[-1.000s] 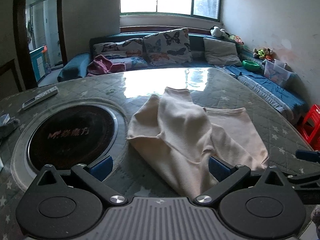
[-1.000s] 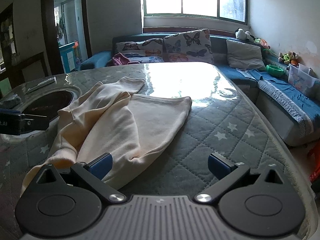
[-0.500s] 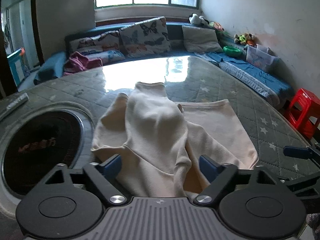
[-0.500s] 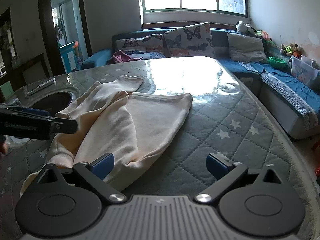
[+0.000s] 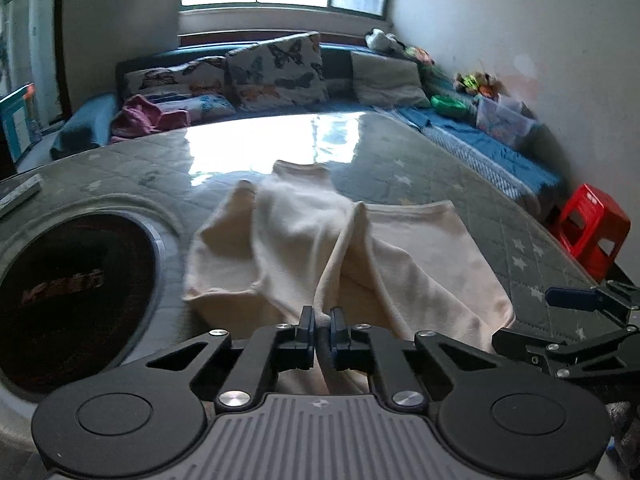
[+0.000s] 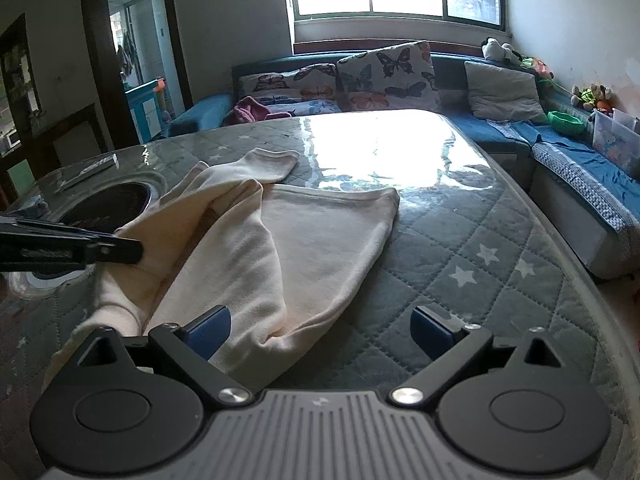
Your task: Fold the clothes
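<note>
Quilted table [image 6: 460, 248] bears a cream garment [image 5: 320, 248]; the left gripper [image 5: 322, 326], just closed on one thin ridge, could slip, while the right gripper [image 6: 320, 326] gapes empty.

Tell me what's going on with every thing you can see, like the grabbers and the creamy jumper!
left gripper: shut on a pinched ridge of the cream garment; jaws have just been closing.
right gripper: open, holding nothing, over the garment's near edge.
cream garment: rumpled, partly folded over itself, lying on the table.
quilted table: covered, glossy with window glare.
red stool: standing upright beside the table.
</note>
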A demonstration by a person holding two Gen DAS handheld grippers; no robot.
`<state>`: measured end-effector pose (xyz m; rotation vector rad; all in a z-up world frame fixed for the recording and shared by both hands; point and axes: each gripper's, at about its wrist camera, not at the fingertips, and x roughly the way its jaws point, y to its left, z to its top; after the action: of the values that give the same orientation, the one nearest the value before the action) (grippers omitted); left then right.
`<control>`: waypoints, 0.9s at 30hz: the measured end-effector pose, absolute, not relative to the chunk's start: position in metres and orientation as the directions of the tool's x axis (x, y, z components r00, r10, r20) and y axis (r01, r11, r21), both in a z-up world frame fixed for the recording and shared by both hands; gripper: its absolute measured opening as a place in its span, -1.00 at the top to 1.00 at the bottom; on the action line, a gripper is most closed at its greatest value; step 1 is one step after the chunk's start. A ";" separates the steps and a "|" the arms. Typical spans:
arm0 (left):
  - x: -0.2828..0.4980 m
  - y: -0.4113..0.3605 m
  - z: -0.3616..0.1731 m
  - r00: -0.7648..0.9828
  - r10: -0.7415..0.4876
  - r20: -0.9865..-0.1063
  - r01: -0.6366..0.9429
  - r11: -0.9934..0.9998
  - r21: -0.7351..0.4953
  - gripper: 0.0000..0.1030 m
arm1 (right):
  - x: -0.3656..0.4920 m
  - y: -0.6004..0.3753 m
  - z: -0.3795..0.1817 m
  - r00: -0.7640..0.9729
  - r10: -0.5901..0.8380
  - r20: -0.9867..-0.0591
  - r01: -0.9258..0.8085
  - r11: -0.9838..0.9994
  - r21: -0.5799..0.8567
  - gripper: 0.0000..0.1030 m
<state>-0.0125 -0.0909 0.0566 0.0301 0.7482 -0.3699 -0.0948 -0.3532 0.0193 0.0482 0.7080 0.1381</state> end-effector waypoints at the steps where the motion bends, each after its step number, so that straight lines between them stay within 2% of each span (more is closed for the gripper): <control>1: -0.016 -0.084 0.058 0.679 -0.310 -0.665 0.324 0.940 -0.108 0.85 | -0.095 -0.352 0.020 0.752 0.144 -0.644 -0.113 0.990 0.089 -0.90; 8: -0.049 -0.034 0.067 0.728 -0.252 -0.637 0.199 0.968 -0.155 0.85 | -0.094 -0.342 0.027 0.758 0.166 -0.631 -0.153 0.985 0.076 -0.89; 16: -0.071 0.004 0.052 0.695 -0.187 -0.694 0.111 0.982 -0.154 0.82 | -0.084 -0.325 0.027 0.741 0.220 -0.634 -0.236 0.970 0.062 -0.78; 19: -0.072 0.002 0.050 0.688 -0.176 -0.704 0.113 0.984 -0.135 0.68 | -0.076 -0.312 0.025 0.732 0.239 -0.638 -0.285 0.958 0.033 -0.68; 24: -0.067 -0.011 0.058 0.714 -0.184 -0.675 0.166 0.982 -0.093 0.14 | -0.057 -0.292 0.025 0.729 0.255 -0.635 -0.355 0.934 -0.032 -0.60; 27: -0.061 -0.026 0.062 0.718 -0.205 -0.665 0.225 0.973 -0.056 0.09 | -0.043 -0.282 0.025 0.722 0.268 -0.637 -0.396 0.916 -0.064 -0.54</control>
<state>-0.0611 -0.0261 0.0615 0.0292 0.7316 -0.2376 -0.0427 -0.2821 0.0247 -0.2016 0.6697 0.3694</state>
